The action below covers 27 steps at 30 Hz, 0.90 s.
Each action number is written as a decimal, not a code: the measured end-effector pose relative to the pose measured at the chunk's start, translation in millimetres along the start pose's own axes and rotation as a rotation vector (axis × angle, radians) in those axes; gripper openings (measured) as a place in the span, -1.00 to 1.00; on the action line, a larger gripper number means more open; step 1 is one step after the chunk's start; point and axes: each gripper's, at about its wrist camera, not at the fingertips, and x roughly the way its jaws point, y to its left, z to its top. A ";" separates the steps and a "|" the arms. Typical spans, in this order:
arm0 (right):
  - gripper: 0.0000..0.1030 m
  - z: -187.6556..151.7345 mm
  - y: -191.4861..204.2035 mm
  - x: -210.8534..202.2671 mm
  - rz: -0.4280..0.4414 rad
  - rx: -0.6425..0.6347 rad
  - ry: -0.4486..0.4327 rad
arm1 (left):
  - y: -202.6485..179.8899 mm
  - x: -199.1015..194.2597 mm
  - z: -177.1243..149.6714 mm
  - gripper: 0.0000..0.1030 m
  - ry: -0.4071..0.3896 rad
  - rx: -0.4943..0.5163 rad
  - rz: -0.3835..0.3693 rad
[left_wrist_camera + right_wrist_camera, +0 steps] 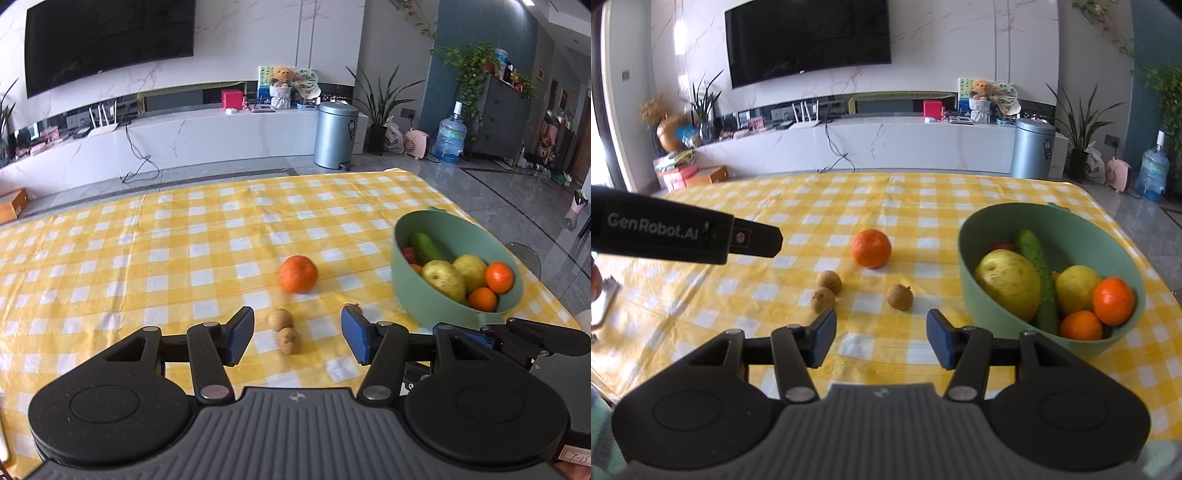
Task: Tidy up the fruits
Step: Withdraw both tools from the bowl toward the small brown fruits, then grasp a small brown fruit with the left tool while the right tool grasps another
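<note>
An orange (298,274) (870,248) lies on the yellow checked tablecloth (147,258). Nearer lie three small brown fruits: a touching pair (284,328) (826,290) and a single one (899,296). In the left wrist view the right finger mostly hides the single one. My left gripper (298,332) is open and low over the cloth, and the pair shows in its gap, untouched. My right gripper (881,332) is open and empty, just short of the single fruit. A green bowl (461,232) (1078,236) on the right holds a cucumber, two yellow fruits, oranges and something red.
The left gripper's black body (665,232) juts in from the left of the right wrist view, above the cloth. The table's right edge runs just beyond the bowl. Behind the table are a TV wall, a white cabinet and a grey bin (335,134).
</note>
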 end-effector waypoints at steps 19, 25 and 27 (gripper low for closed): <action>-0.10 15.9 14.1 77.9 -0.017 -0.039 0.087 | 55.0 46.2 -24.5 0.15 0.030 -0.144 -0.015; -0.22 12.2 9.7 86.8 -0.015 0.000 0.113 | 62.3 60.8 -31.8 0.03 0.067 -0.188 -0.028; -0.22 11.1 8.4 89.7 -0.012 0.012 0.121 | 62.3 63.8 -32.6 0.03 0.074 -0.191 -0.033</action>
